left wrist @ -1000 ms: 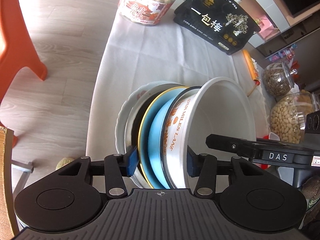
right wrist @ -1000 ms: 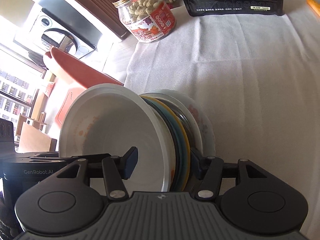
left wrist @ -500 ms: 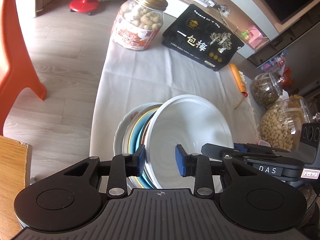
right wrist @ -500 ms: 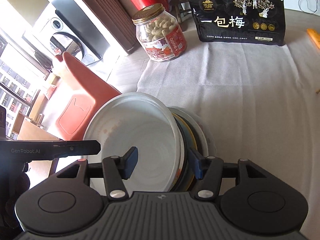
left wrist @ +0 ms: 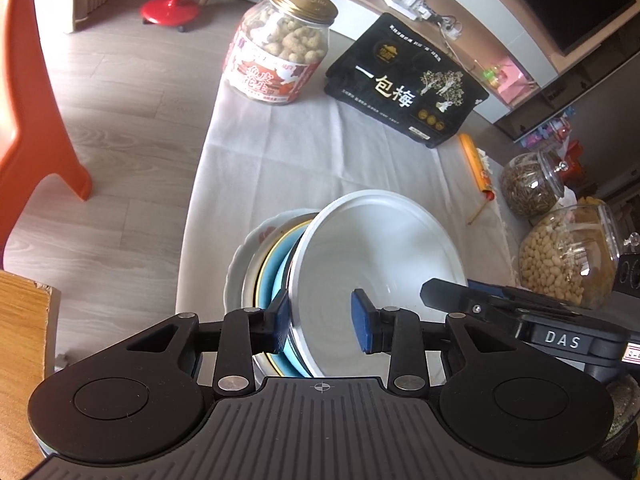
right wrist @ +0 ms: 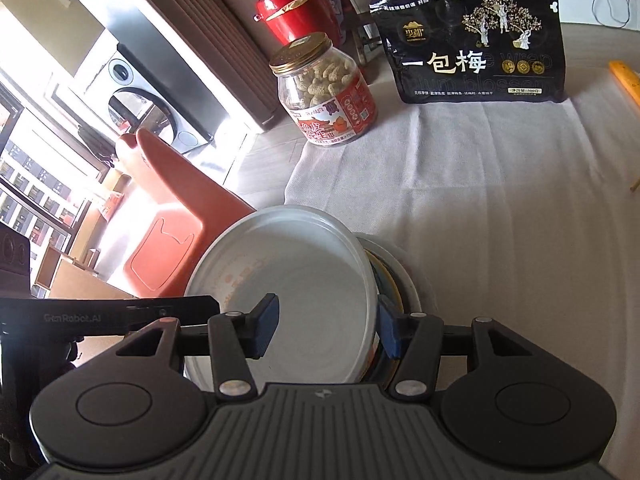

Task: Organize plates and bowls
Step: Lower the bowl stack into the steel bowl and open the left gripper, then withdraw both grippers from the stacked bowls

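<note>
A white bowl (left wrist: 380, 260) (right wrist: 296, 280) is nested on a stack of plates. The stack holds a blue plate (left wrist: 276, 280), a yellow-rimmed one and a white floral plate (left wrist: 240, 272), and it is tilted over the white tablecloth (left wrist: 300, 160). My left gripper (left wrist: 320, 320) is shut on the stack's near edge, one pad inside the bowl and the other behind the blue plate. My right gripper (right wrist: 326, 330) clamps the opposite side, one pad inside the bowl and the other against the plates (right wrist: 408, 280), its jaws closing tighter. I cannot tell whether the stack touches the cloth.
A peanut jar (left wrist: 280, 48) (right wrist: 324, 92) and a black snack bag (left wrist: 404, 84) (right wrist: 476, 40) stand at the table's far end. Two glass jars (left wrist: 568, 256) and an orange box (left wrist: 476, 168) line the right edge. An orange chair (left wrist: 24, 100) (right wrist: 172, 216) stands on the floor left of the table.
The stack has tipped from nearly upright on its edge to a flatter tilt. Both grippers rose with it. The left jaws narrowed from spanning most of the stack to the bowl and blue plate.
</note>
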